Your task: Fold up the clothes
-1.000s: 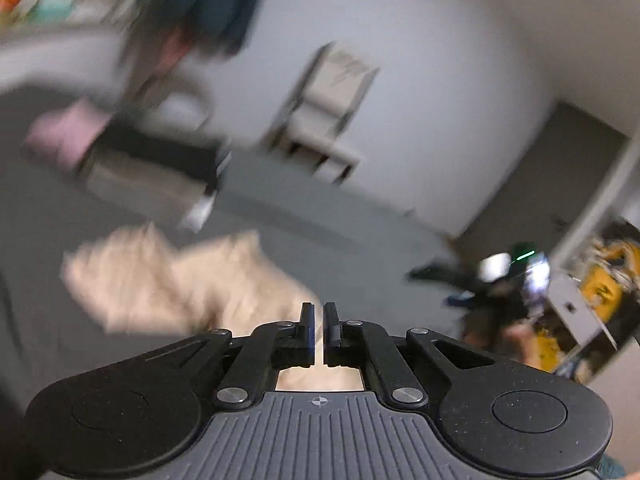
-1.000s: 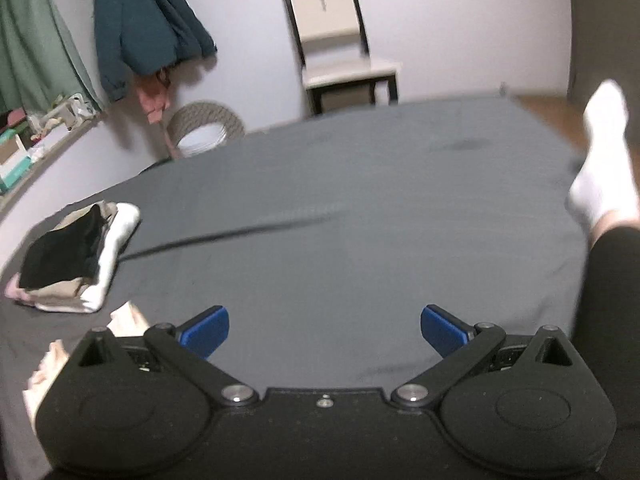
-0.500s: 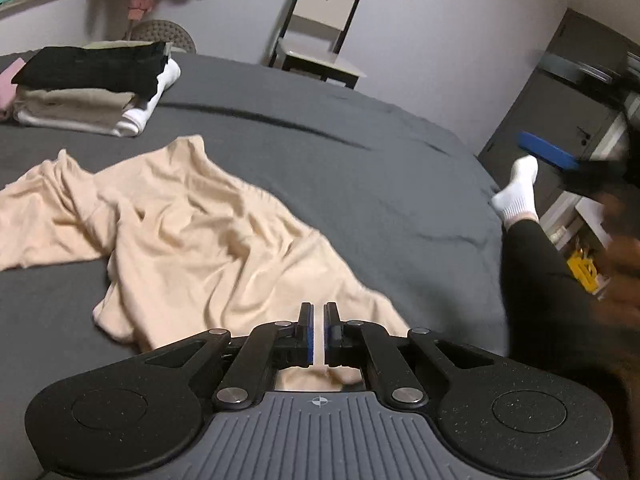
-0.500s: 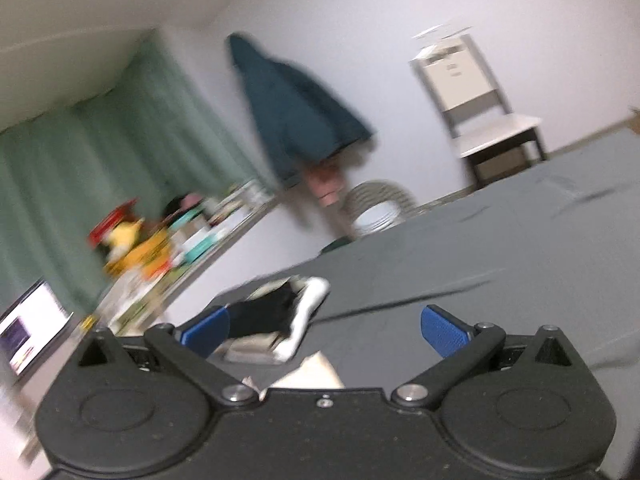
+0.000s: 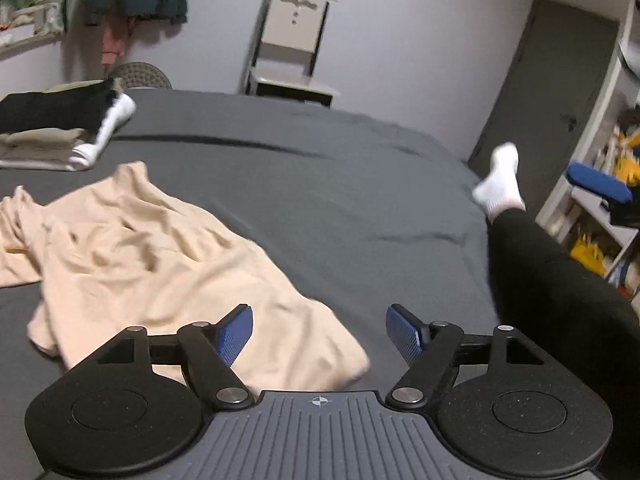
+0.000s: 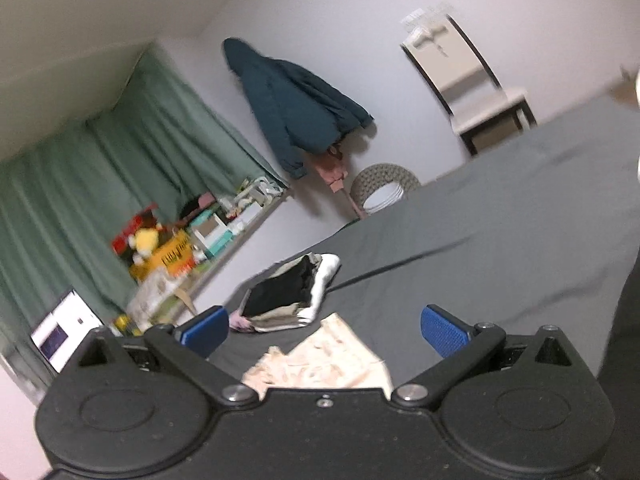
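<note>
A cream garment (image 5: 152, 272) lies crumpled on the dark grey bed (image 5: 340, 184), reaching from the left edge to just in front of my left gripper (image 5: 320, 332). That gripper is open and holds nothing; its left pad hangs over the garment's near hem. In the right wrist view the same garment (image 6: 320, 364) shows as a small patch below my right gripper (image 6: 324, 328), which is open, empty and tilted, raised above the bed. One blue pad of the right gripper (image 5: 596, 182) shows at the far right of the left wrist view.
A stack of folded clothes (image 5: 60, 128), black on top, sits at the bed's far left (image 6: 288, 296). A person's leg in black with a white sock (image 5: 500, 184) rests on the bed's right side. A chair (image 5: 288, 60), a hanging jacket (image 6: 296, 108) and a cluttered shelf (image 6: 192, 248) line the walls.
My left gripper has opened from shut and let go of the cream garment, which now lies on the bed. My right gripper swung up and tilted left, staying open.
</note>
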`<state>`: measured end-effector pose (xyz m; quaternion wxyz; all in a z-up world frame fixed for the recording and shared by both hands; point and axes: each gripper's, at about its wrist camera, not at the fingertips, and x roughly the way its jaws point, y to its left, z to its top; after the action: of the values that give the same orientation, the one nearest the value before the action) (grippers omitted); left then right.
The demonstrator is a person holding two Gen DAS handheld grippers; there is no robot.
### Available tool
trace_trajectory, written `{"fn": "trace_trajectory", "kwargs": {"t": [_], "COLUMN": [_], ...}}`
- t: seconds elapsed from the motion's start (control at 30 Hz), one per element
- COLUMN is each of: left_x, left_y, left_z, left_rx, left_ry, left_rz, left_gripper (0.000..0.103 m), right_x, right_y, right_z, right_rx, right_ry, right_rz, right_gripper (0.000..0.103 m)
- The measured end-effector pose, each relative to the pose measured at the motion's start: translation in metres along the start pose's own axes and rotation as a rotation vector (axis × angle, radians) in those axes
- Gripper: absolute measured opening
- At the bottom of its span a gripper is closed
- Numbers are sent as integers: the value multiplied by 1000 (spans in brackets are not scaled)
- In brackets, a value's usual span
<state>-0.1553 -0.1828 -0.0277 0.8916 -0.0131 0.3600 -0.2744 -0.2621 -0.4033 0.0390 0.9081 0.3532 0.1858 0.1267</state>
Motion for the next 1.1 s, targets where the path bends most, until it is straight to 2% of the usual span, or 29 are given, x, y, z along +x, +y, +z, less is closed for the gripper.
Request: {"fn": "trace_trajectory", "kwargs": {"t": [0.1,0.2,0.3,0.33,0.4,0.47,0.6,0.77,0.93,1.0,1.1], "left_x": [8,13,19,22,22,20,5,-41,-91,-106,-117], "left_y": [-13,-21,-27,-26,-20,-10,31,103,153,163,166], "left_z": [-8,-17,-26,-29,-31,-29,-21,-12,-10,-10,-14], "left_rx": [56,118,187,187,173,134,42,-111,-217,-230,-236], "left_ry": [35,51,71,87,75,69,67,48,-18,-36,-30], "left_rz": [56,90,103,101,88,81,138,281,413,431,417], "left_gripper": [74,74,51,35,26,10,7,7,7,7,7], "right_x": [1,-2,-2,-2,0,5,25,50,113,146,198], "right_y": [-10,-9,-3,-1,0,3,12,24,28,31,32], "right_z": [-3,-5,-9,-11,-13,-14,-18,-22,-19,-20,-22], "right_rx": [68,47,-1,-16,-14,-26,-118,-234,-305,-355,-451], "right_ry": [21,35,50,56,68,84,129,185,286,329,380], "right_rz": [44,29,-3,-13,-15,-23,-72,-132,-188,-219,-259], "right_gripper": [103,103,103,103,103,103,103,103,103,103,103]}}
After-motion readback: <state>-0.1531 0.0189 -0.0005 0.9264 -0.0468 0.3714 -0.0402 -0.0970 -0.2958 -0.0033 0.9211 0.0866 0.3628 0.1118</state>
